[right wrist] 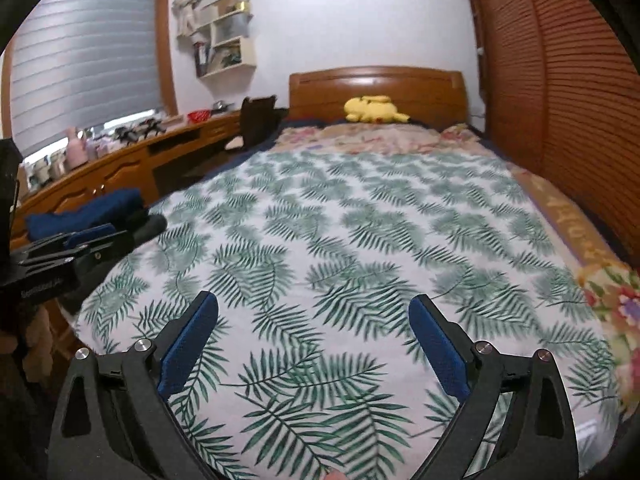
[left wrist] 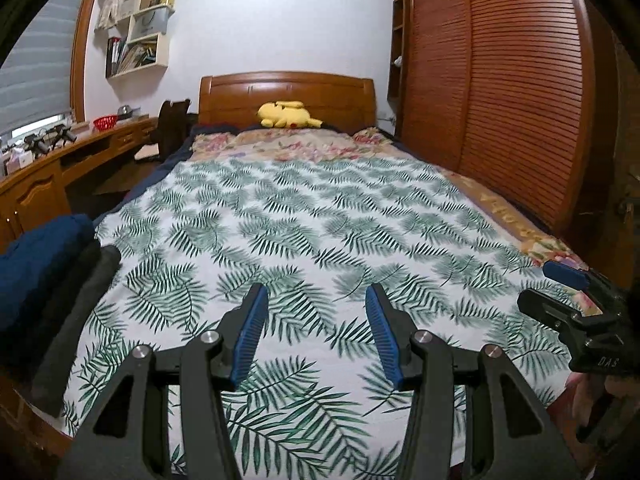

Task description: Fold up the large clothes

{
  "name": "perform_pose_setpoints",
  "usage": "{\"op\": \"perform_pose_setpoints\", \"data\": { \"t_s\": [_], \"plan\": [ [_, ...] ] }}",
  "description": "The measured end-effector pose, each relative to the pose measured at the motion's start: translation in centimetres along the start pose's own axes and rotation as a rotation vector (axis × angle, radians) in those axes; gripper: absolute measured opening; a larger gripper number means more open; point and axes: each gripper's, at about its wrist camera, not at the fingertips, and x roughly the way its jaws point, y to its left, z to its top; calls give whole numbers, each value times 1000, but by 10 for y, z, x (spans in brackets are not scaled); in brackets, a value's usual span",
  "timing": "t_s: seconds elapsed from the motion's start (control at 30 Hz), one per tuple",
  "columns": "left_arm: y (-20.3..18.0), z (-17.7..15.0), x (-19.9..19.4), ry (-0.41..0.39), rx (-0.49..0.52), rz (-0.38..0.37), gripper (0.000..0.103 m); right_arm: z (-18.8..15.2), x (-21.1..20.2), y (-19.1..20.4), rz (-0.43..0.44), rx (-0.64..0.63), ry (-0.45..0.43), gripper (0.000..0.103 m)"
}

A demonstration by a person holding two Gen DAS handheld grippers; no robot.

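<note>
A white sheet with green leaf print lies flat over the bed, also filling the right wrist view. At the bed's near left edge sits a pile of folded clothes: a navy garment beside a dark grey one. My left gripper hovers over the near part of the sheet, open, with nothing between its blue pads. My right gripper stands open wide over the sheet, also with nothing in it. It shows at the right edge of the left wrist view, and the left gripper appears beside the pile.
A yellow plush toy lies at the wooden headboard. A floral blanket covers the far end. A wooden desk and dark chair stand left of the bed. A slatted wardrobe lines the right.
</note>
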Motion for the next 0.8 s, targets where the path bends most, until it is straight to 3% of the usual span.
{"op": "perform_pose_setpoints", "data": {
  "t_s": [0.4, 0.8],
  "plan": [
    [-21, 19, -50, -95, 46, 22, 50, 26, -62, -12, -63, 35, -134, 99],
    [-20, 17, -55, -99, 30, 22, 50, 29, -73, -12, -76, 33, -153, 99]
  ]
}}
